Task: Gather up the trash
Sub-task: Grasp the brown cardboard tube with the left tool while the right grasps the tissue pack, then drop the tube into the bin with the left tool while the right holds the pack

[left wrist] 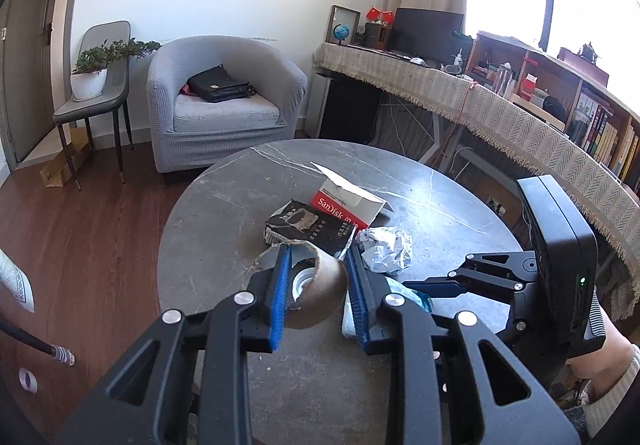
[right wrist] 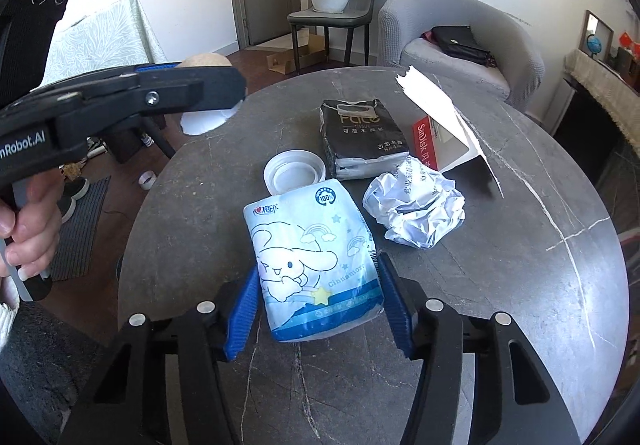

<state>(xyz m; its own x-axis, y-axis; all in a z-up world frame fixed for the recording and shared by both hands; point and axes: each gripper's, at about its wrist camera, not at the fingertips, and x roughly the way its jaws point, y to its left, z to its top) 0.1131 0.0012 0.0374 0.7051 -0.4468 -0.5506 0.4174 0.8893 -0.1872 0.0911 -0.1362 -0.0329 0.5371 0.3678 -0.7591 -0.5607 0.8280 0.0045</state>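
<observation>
Right wrist view puts the blue tissue pack [right wrist: 316, 265] between our right claw [right wrist: 318, 313], whose blue pads flank its lower corners; we cannot tell whether they press on it or only bracket it. The pack lies flat on the round grey desk [right wrist: 540, 285], its top end touching the white plastic lid [right wrist: 294, 173] at twelve o'clock. From the pack, the black tissue pack [right wrist: 362, 141] sits near one o'clock, the crumpled paper ball [right wrist: 416, 209] at two o'clock, and the torn red-and-white box [right wrist: 436, 133] beyond that. Our left claw [left wrist: 318, 293] is clamped on the wall of a brown paper cup [left wrist: 320, 285], lifted clear of the desk at ten o'clock from the pack. We judge the main risk is the soft, slick pack buckling or squirting out if the pads bite only its near corners. A lift could also drag the lid along. The cup, held by one thin wall, could crush or slip from the left claw.
</observation>
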